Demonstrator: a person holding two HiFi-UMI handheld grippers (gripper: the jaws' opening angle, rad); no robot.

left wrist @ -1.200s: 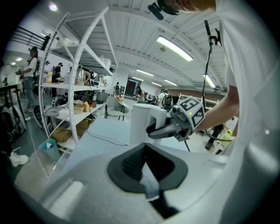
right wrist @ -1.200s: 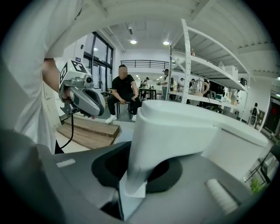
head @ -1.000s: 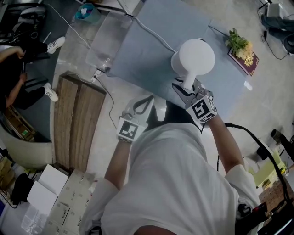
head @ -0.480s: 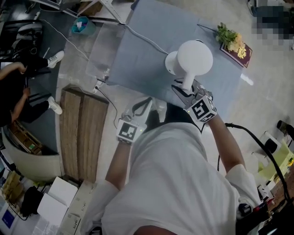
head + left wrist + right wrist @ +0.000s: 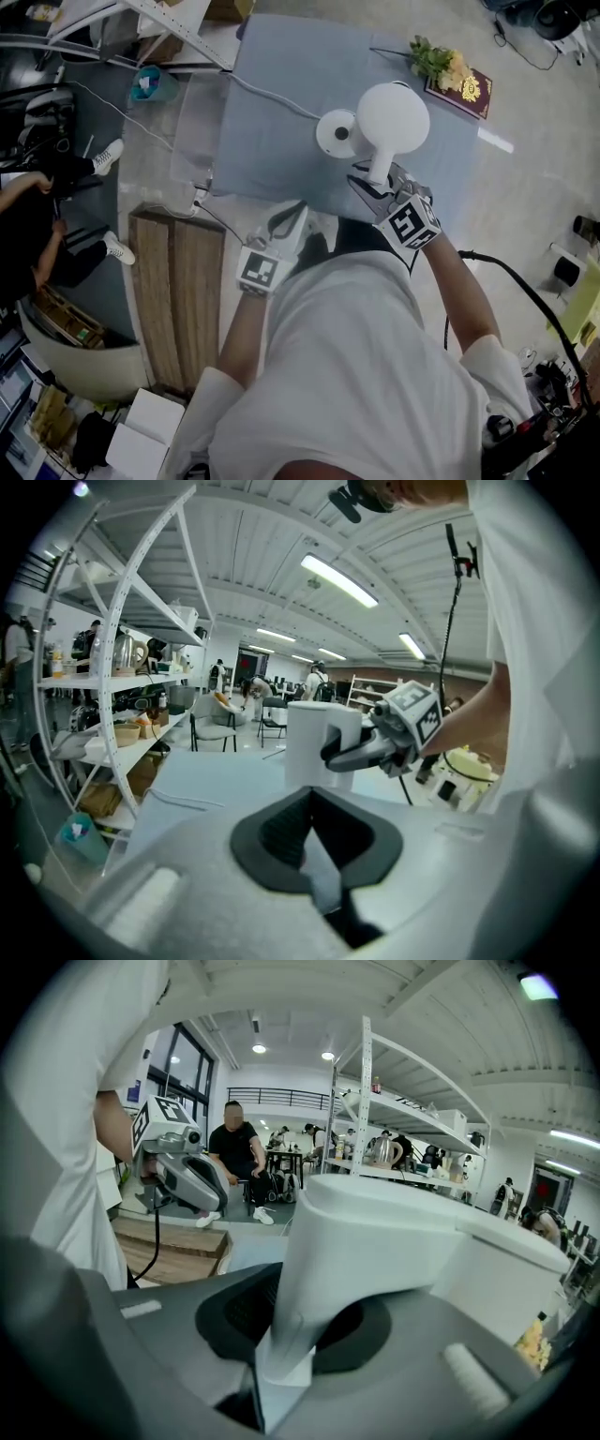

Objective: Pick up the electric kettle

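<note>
The white electric kettle (image 5: 394,117) hangs above the grey-blue table (image 5: 272,112), clear of its round white base (image 5: 335,133), which lies just to its left. My right gripper (image 5: 373,183) is shut on the kettle's handle (image 5: 356,1241), which fills the gap between its jaws in the right gripper view. In the left gripper view the kettle (image 5: 314,742) shows ahead with the right gripper (image 5: 361,754) clamped on its handle. My left gripper (image 5: 286,223) hovers at the table's near edge, shut and holding nothing. From the right gripper view the left gripper (image 5: 192,1180) appears at the left.
A cord runs from the base across the table to a power strip (image 5: 199,192) on the floor. Flowers and a red book (image 5: 457,80) lie at the table's far right corner. A wooden bench (image 5: 178,281) stands at the left, shelving racks (image 5: 122,696) beyond, and people sit nearby.
The kettle has come up off its base, which now shows fully beside it. Both grippers have shifted a little, and the right one keeps its hold on the handle.
</note>
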